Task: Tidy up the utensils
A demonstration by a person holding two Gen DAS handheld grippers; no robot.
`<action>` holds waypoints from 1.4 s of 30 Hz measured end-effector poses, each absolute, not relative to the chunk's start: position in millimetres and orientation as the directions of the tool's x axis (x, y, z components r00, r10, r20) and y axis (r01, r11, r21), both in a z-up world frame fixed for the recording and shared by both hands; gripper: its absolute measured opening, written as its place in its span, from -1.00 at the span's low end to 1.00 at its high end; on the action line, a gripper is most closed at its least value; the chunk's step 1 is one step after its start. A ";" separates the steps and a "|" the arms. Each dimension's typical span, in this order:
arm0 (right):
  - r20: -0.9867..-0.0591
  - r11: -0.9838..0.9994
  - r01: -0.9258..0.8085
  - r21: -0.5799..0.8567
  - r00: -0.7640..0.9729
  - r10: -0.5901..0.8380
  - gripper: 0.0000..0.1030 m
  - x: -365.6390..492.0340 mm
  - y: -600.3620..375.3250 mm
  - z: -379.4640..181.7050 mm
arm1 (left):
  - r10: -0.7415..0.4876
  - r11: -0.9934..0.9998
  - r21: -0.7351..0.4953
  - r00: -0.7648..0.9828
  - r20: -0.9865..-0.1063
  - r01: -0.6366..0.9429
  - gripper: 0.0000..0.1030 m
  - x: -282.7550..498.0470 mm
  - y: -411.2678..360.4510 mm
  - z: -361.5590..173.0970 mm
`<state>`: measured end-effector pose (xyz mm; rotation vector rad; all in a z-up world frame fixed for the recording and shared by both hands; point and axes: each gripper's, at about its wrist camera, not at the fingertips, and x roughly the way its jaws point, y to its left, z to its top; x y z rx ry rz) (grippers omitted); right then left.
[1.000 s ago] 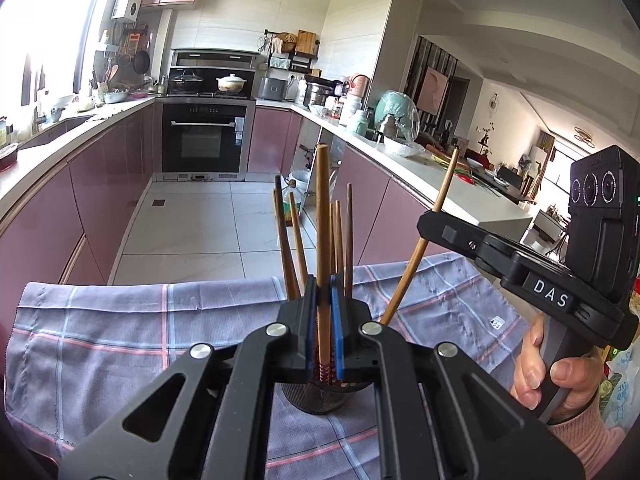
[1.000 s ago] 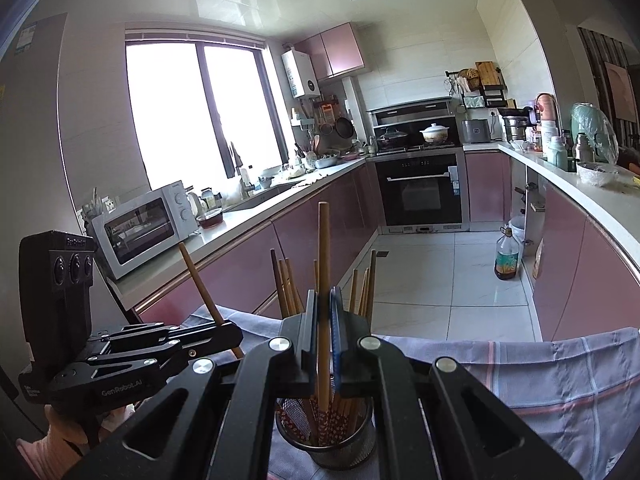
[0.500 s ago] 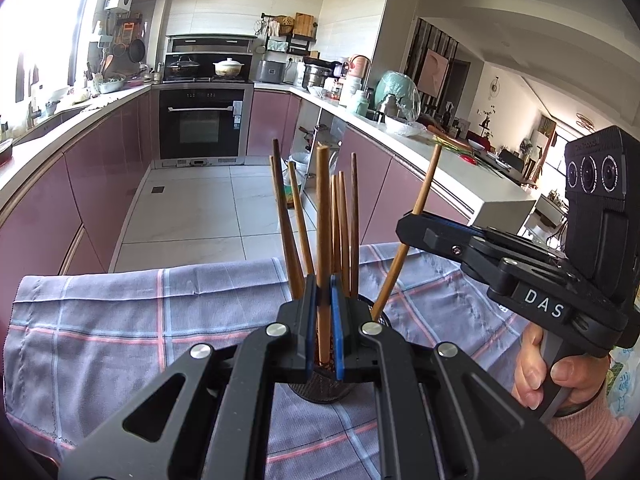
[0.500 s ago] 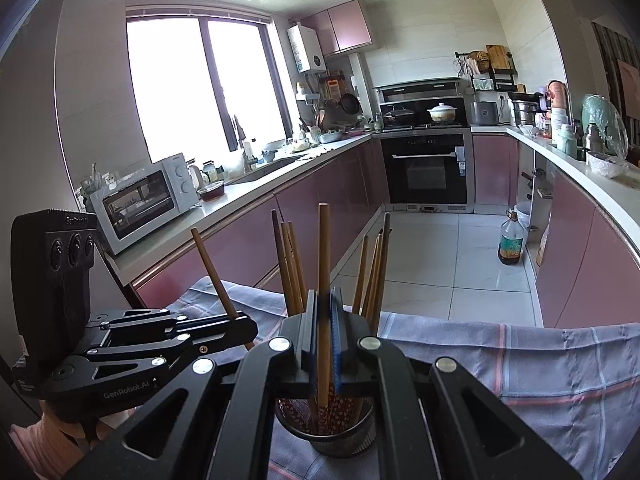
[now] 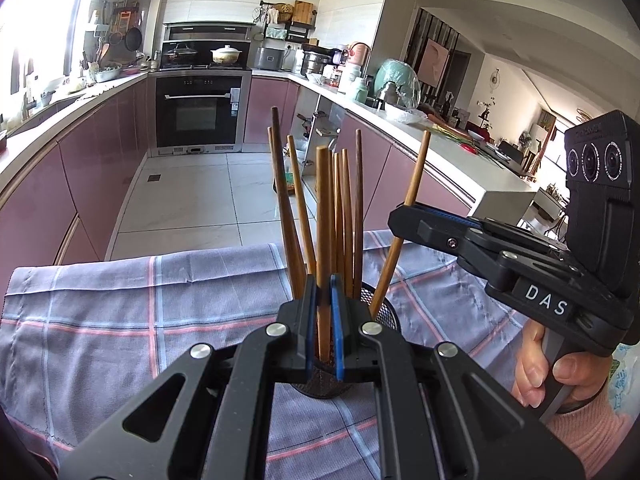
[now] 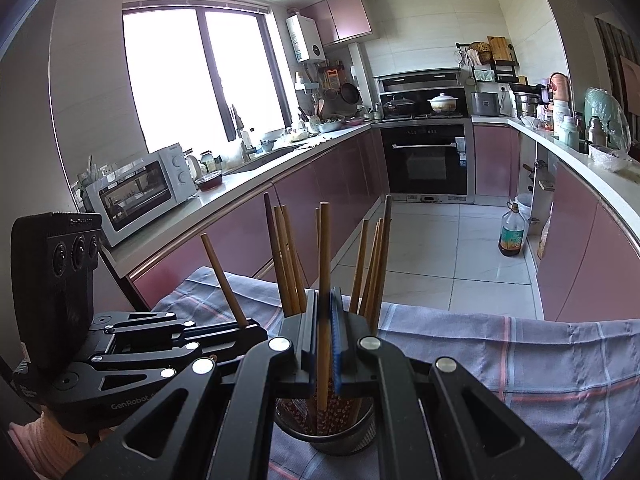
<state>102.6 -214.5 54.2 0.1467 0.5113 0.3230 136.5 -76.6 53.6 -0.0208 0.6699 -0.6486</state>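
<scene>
Plaid cloth (image 5: 140,320) is spread over the desk; a mesh holder (image 6: 324,440) crowded with chopsticks (image 5: 344,216) is flanked by both grippers, each one's fingers clamped on a chopstick.

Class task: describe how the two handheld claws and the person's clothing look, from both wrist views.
Both claws, left claw and right claw, are black with blue pads and silver screws. Each carries a black three-lens camera block. The right one reads "DAS", the left "GenRobot". The sleeve is pink.
</scene>
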 end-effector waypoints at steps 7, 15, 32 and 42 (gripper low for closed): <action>-0.458 0.941 -0.248 0.232 0.825 0.330 -0.90 108.6 -218.5 51.8 | -0.550 0.814 -0.211 0.602 -0.578 0.541 -0.85 141.4 -79.4 48.1; -0.478 0.946 -0.232 0.228 0.820 0.316 -0.89 117.8 -219.6 46.7 | -0.518 0.835 -0.202 0.610 -0.600 0.511 -0.81 152.7 -84.0 35.5; -0.496 0.945 -0.218 0.245 0.809 0.315 -0.47 121.9 -218.0 33.6 | -0.497 0.853 -0.194 0.641 -0.585 0.484 -0.31 155.9 -78.4 25.7; -0.474 0.954 -0.203 0.221 0.833 0.287 0.30 99.8 -216.7 32.4 | -0.461 0.879 -0.182 0.691 -0.557 0.441 0.41 141.1 -61.6 19.5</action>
